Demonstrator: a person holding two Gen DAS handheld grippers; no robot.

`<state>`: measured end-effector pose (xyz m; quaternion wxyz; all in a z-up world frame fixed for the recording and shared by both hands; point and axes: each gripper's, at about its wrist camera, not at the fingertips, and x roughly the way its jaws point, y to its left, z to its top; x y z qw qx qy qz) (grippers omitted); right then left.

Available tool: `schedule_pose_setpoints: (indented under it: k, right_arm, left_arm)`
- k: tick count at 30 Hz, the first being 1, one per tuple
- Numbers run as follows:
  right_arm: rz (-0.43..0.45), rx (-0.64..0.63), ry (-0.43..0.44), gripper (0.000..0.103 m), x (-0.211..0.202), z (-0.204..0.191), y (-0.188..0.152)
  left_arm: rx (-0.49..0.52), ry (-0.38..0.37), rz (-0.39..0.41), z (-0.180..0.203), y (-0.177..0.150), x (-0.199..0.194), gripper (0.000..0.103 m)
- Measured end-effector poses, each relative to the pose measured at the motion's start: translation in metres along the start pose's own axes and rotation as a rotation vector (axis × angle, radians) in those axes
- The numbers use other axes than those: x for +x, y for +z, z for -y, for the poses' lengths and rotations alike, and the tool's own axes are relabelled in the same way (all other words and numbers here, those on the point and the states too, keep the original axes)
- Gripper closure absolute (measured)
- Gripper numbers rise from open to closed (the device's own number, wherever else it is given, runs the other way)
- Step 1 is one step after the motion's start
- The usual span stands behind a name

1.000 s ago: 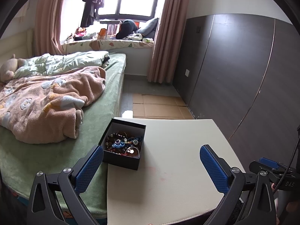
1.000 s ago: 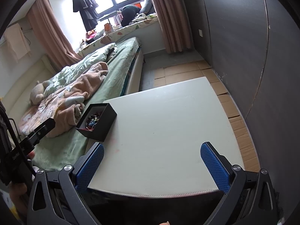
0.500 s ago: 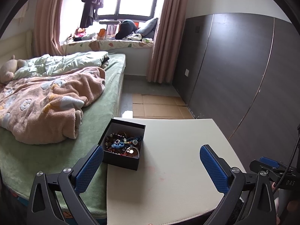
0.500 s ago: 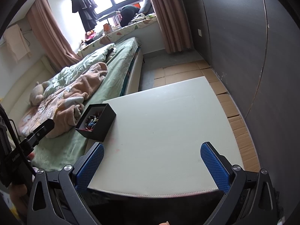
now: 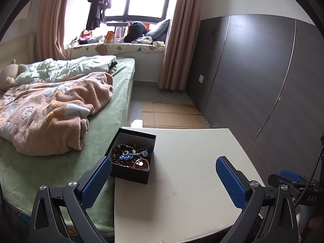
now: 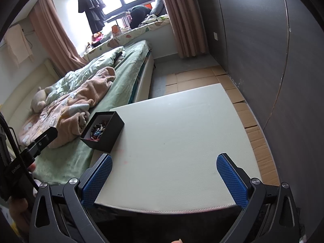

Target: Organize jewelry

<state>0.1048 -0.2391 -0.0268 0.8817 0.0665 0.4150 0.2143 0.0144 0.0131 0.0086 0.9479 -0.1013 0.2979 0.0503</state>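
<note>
Left wrist view first: a black open-topped box [image 5: 132, 158] sits at the far left corner of the cream bench [image 5: 188, 182], its left side at the bench edge next to the bed [image 5: 50, 162]. Inside it lies a tangle of jewelry [image 5: 131, 157]: dark bead bracelets, a blue flower-shaped piece, a thin ring-like hoop near the front. The left gripper [image 5: 162, 179] hovers low at the near edge of the bench, jaws spread wide and holding nothing, the left blue pad just beside the box's near left corner. A faint pink smear marks the bench in front of the box. At the right edge, part of the right gripper [image 5: 291, 179] pokes in. Beyond, a pink fleece blanket [image 5: 50, 117] is heaped on the green bed, cardboard sheets [image 5: 172, 115] cover the floor, dark wardrobe panels [image 5: 263, 77] run along the right, and pink curtains [image 5: 174, 40] frame the window.

Over to the right wrist view: the right gripper [image 6: 164, 177] is also released, jaws wide apart over the near bench [image 6: 182, 137] edge. The box [image 6: 103, 130] stands well away at the far left, beads [image 6: 98, 130] visible inside. The left gripper's [image 6: 40, 139] black body shows at the left. A plush toy [image 6: 39, 100] lies on the bed [image 6: 125, 77].
</note>
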Motion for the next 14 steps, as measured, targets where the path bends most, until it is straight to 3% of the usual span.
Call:
schedule_pose_setpoints:
  k: [14]
  right_arm:
    - [-0.004,0.007,-0.004,0.000,0.0019,0.0003,-0.0009]
  left_arm:
    - [0.007,-0.006,0.004,0.0040,0.0010,-0.0008,0.000]
